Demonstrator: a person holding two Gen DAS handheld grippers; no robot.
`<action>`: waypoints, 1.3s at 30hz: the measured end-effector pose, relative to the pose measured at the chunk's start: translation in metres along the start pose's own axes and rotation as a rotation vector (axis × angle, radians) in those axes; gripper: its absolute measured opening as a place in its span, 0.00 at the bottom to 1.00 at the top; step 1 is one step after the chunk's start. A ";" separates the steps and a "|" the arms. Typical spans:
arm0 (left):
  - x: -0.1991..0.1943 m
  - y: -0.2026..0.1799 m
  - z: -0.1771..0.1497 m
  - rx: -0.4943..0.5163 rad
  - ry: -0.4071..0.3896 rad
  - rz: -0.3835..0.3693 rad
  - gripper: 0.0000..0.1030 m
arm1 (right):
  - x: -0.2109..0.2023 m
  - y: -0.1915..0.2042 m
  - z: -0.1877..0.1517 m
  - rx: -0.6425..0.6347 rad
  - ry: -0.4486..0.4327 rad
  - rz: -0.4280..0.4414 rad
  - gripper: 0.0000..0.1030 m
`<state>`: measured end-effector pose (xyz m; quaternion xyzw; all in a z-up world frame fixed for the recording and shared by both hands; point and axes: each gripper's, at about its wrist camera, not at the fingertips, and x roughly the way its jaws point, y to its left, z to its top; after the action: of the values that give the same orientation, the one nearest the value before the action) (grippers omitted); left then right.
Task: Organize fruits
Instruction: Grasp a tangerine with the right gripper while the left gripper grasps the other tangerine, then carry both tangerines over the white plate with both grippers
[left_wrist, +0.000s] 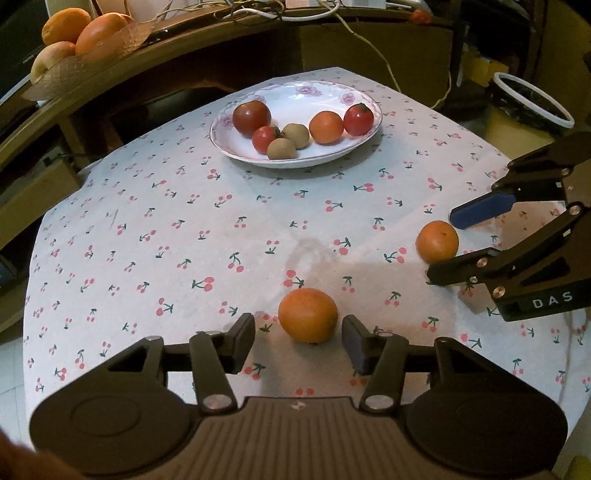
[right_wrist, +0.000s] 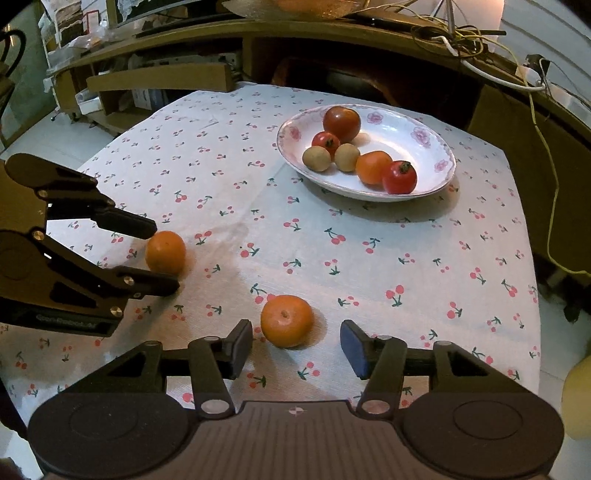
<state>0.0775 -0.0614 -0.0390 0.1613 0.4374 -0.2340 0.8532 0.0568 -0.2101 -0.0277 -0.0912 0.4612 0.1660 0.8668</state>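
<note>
Two oranges lie on the cherry-print tablecloth. My left gripper is open, and one orange sits just ahead of its fingertips; it shows in the right wrist view too. My right gripper is open, with the other orange just ahead of its fingertips; it also shows in the left wrist view. A white floral plate at the far side holds tomatoes, an orange and two small brown fruits; its rim also shows in the right wrist view.
A wooden shelf curves behind the table with a basket of large oranges and cables. A white-rimmed dark bin stands to the right. The cloth drops off at the table edges.
</note>
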 end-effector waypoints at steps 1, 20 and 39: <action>0.000 -0.001 0.000 0.002 0.000 0.003 0.56 | 0.000 0.000 0.000 0.004 -0.002 0.005 0.53; -0.004 -0.013 0.015 -0.060 -0.001 0.026 0.38 | -0.006 0.002 0.005 0.008 0.028 -0.010 0.28; 0.015 0.019 0.124 -0.119 -0.131 0.063 0.37 | -0.001 -0.036 0.091 0.104 -0.104 -0.112 0.28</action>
<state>0.1786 -0.1087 0.0206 0.1083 0.3888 -0.1905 0.8949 0.1402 -0.2157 0.0240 -0.0631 0.4177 0.0977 0.9011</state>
